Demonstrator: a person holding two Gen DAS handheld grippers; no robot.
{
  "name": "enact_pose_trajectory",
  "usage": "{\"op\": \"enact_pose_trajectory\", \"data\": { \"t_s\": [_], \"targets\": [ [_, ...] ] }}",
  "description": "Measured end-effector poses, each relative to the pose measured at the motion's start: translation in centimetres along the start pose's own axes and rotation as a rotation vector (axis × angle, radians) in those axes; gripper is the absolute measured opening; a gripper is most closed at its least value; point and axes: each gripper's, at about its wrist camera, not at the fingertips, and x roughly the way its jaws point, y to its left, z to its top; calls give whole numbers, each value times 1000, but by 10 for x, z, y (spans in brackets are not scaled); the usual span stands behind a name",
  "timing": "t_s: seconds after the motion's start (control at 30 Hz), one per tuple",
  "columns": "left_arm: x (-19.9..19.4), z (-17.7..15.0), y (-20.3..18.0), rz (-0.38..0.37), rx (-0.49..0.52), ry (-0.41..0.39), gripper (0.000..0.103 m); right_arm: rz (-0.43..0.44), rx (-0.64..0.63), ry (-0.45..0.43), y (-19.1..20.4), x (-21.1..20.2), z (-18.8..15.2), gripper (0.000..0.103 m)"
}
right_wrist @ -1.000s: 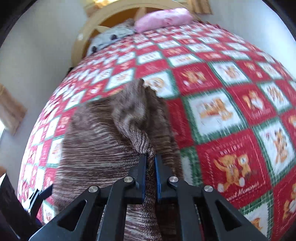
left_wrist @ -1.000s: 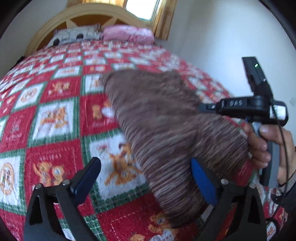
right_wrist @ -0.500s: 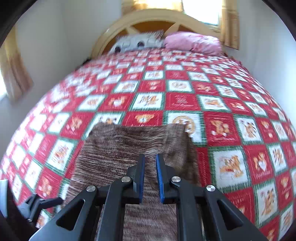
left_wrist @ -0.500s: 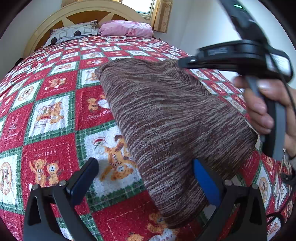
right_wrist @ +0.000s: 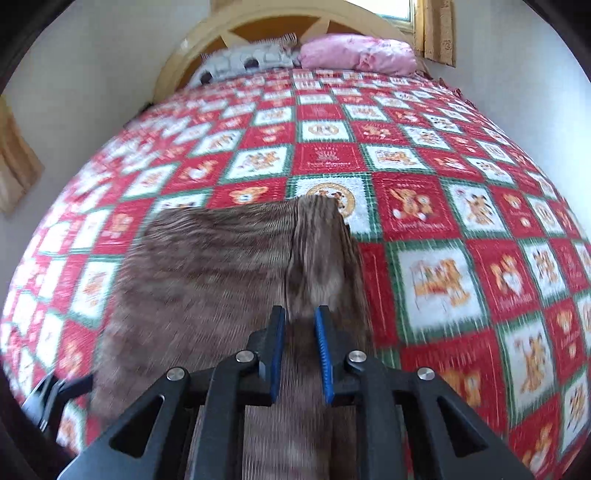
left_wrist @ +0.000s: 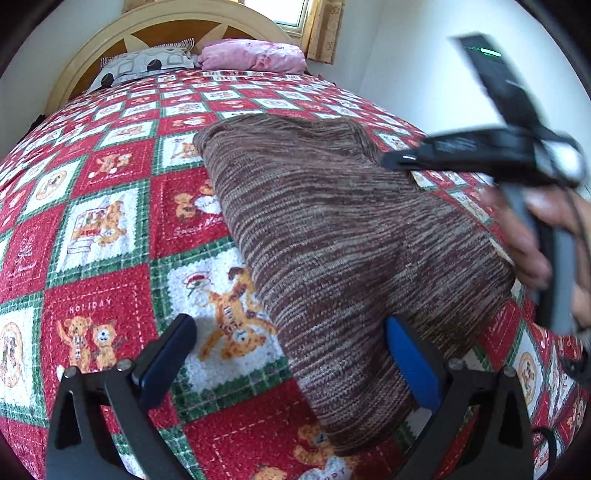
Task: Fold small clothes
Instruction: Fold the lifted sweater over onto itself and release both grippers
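A brown striped knit garment point(left_wrist: 332, 229) lies folded lengthwise on the red patchwork bedspread point(left_wrist: 103, 221). My left gripper point(left_wrist: 291, 350) is open wide, its fingers astride the garment's near left edge, holding nothing. My right gripper point(right_wrist: 300, 332) hovers over the garment's right side point(right_wrist: 221, 266) with its jaws slightly parted, a small gap between the blue pads; no cloth is between them. In the left wrist view the right gripper point(left_wrist: 480, 147) and the hand holding it are above the garment's right edge.
A pink pillow point(left_wrist: 255, 55) and a grey patterned pillow point(left_wrist: 144, 64) lie at the wooden headboard point(left_wrist: 177, 18). White walls flank the bed. A curtained window point(left_wrist: 321, 29) is behind the headboard.
My right gripper let go of the garment fold, opened slightly and swung up to face the headboard. The garment now lies flatter. My left gripper stayed open in place.
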Motion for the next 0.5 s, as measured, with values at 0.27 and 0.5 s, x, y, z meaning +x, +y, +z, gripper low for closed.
{"op": "enact_pose_trajectory", "data": {
  "t_s": [0.27, 0.5],
  "targets": [
    [-8, -2, 14, -61, -70, -39, 103, 90, 14, 3, -27, -53, -76, 25],
    [-12, -3, 20, -58, -119, -62, 103, 92, -9, 52, -26, -49, -99, 9]
  ]
}}
